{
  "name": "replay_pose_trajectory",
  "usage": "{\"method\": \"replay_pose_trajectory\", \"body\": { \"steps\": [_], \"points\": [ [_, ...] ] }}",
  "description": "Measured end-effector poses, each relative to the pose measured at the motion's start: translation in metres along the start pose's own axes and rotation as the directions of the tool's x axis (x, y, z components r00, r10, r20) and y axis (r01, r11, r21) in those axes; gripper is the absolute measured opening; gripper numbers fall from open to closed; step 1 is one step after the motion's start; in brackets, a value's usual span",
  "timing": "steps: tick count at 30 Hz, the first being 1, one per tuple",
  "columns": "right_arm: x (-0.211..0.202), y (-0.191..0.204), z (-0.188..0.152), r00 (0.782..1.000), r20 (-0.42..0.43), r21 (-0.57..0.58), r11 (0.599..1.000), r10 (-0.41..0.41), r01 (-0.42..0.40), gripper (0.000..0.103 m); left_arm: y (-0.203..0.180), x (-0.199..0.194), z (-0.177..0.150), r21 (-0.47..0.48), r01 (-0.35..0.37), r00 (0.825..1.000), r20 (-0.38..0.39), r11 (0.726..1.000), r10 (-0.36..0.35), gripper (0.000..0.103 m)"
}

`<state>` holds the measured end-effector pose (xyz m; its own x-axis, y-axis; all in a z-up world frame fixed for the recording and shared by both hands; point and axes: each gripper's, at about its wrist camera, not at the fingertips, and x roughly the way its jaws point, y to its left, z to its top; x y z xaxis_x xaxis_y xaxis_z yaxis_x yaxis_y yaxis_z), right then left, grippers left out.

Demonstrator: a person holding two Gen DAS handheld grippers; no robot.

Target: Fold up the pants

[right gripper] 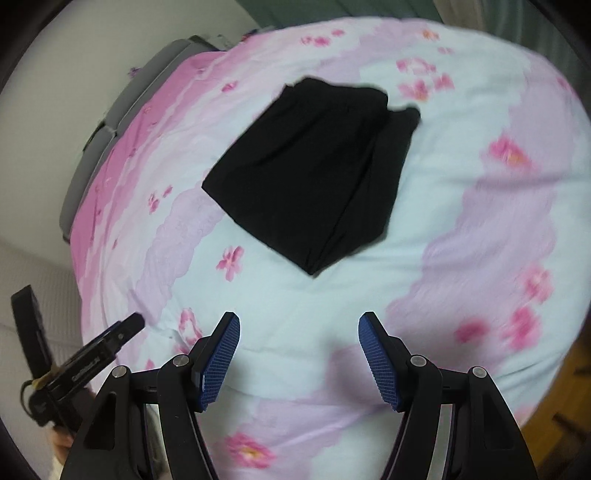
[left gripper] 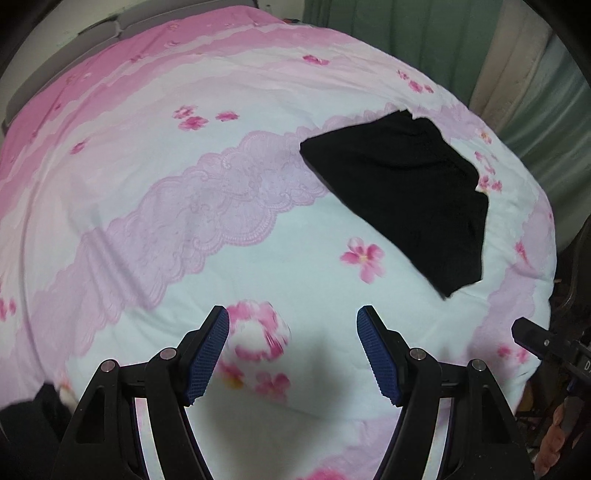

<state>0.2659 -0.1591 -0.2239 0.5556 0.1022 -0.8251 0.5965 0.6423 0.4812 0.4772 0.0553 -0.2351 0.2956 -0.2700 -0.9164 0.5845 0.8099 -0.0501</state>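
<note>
Under me lies a bed [left gripper: 110, 192] covered in a pink and pale blue flowered quilt [left gripper: 258, 258]. The black pants [left gripper: 402, 195] lie folded into a compact shape at the right of my left view and in the upper middle of my right view [right gripper: 314, 173], flat on the quilt. A green curtain [left gripper: 388, 33] hangs in the upper right of the left view, and a grey headboard [right gripper: 110, 122] runs along the upper left of the right view.

My left fingers [left gripper: 291, 354] are spread apart, holding nothing, with only quilt between them. My right fingers [right gripper: 299, 358] are spread the same way and empty; the pants sit well beyond their tips.

My other tool pokes in at the right edge of the left view [left gripper: 535, 339] and at the lower left of the right view [right gripper: 92, 354]. The quilt between fingers and pants lies bare.
</note>
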Motion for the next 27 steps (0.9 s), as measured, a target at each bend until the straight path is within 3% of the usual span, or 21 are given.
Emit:
{"method": "replay_pose_trajectory", "body": {
  "steps": [8,12,14,19,23,27],
  "points": [
    [0.074,-0.016,-0.008,0.996,0.051,0.180,0.981,0.067,-0.075,0.075,0.005,0.053,0.008,0.054,0.019,1.000,0.002,0.998,-0.019,0.071],
    [0.108,-0.038,-0.013,0.989,0.093,0.325,0.935,0.117,-0.141,0.080,0.005,0.076,0.010,0.071,0.025,1.000,-0.006,0.997,-0.024,0.071],
    [0.116,-0.045,-0.016,0.974,0.163,0.377,0.903,0.155,-0.207,0.085,0.006,0.082,0.012,0.083,0.041,0.999,-0.003,0.996,-0.041,0.071],
    [0.125,-0.046,-0.007,0.945,0.240,0.410,0.859,0.221,-0.305,0.086,0.007,0.093,0.040,0.057,0.156,0.987,0.034,0.986,-0.158,0.071],
    [0.134,-0.040,0.003,0.941,0.253,0.399,0.862,0.224,-0.312,0.083,0.002,0.116,0.081,0.036,0.224,0.973,0.048,0.974,-0.226,0.071],
    [0.139,-0.038,0.008,0.946,0.257,0.417,0.861,0.196,-0.291,0.075,0.000,0.152,0.116,-0.040,0.323,0.946,0.018,0.945,-0.323,0.071]
  ]
}}
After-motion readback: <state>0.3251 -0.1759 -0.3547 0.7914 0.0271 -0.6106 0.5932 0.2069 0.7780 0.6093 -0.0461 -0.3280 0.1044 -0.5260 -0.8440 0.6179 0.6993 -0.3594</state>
